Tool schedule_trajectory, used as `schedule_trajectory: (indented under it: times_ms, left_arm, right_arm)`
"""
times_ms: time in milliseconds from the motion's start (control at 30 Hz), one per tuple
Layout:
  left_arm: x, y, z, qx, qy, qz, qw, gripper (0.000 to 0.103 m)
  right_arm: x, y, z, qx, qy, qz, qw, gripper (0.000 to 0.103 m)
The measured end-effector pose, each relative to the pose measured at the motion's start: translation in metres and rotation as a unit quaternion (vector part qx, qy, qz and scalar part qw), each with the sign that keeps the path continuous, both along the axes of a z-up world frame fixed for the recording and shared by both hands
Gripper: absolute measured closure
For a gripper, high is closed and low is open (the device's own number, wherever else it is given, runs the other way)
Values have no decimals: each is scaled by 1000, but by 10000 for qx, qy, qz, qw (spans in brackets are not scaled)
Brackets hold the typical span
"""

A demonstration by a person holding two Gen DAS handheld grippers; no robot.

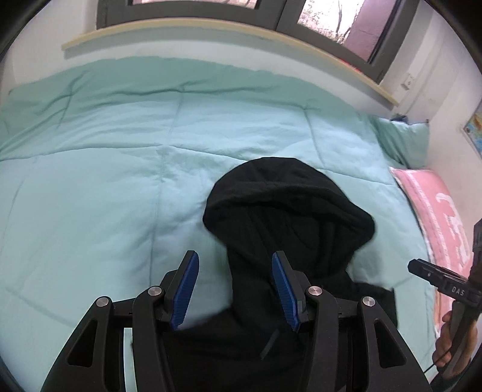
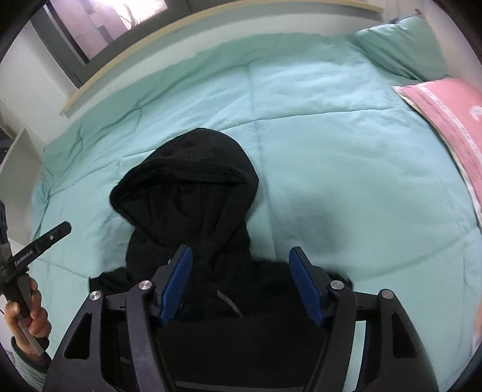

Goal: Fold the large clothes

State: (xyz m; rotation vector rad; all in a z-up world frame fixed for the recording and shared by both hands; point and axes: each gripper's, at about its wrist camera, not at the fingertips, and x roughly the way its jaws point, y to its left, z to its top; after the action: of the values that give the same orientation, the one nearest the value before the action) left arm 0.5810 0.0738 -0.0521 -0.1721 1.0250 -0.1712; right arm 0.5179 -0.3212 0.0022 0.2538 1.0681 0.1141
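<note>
A black hoodie [image 1: 286, 211] lies on a teal quilted comforter [image 1: 105, 169], its hood spread out away from me and its body running under both cameras. My left gripper [image 1: 235, 254] hovers open over the neck area, the blue pads apart, the right pad over the black cloth and the left pad over the comforter. In the right wrist view the hoodie [image 2: 186, 181] sits left of centre on the comforter [image 2: 346, 135]. My right gripper [image 2: 240, 249] stands open above the hoodie's shoulder. Each view shows the other gripper in a person's hand at its edge.
A pink blanket [image 1: 436, 211] [image 2: 446, 114] lies along the bed's right side, with a teal pillow [image 1: 403, 135] [image 2: 400, 45] beyond it. A window ledge [image 1: 211, 27] and wall bound the far side. A white shelf [image 2: 18, 156] stands at the left.
</note>
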Motion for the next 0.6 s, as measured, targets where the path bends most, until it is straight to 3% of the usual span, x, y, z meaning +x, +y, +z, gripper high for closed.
schedule_trajectory:
  times_ms: [233,433,567,600]
  left_arm:
    - [54,3,-52,99,284,210,9993,51]
    - [77,-1,-86,65,527,96,9985,51]
    - [87,-2,-98,18,493,202,9986,51]
    - [90,0,-99,25,413,296,9987,54]
  right_arm:
    - [71,13,-49,-215,189,135,9995,32]
    - [93,21,-78,-260,366,156,9989,37]
    - [97,28,-87,-308,347,187,9987,50]
    - [98,29,-87,-392,293,173,9987,62]
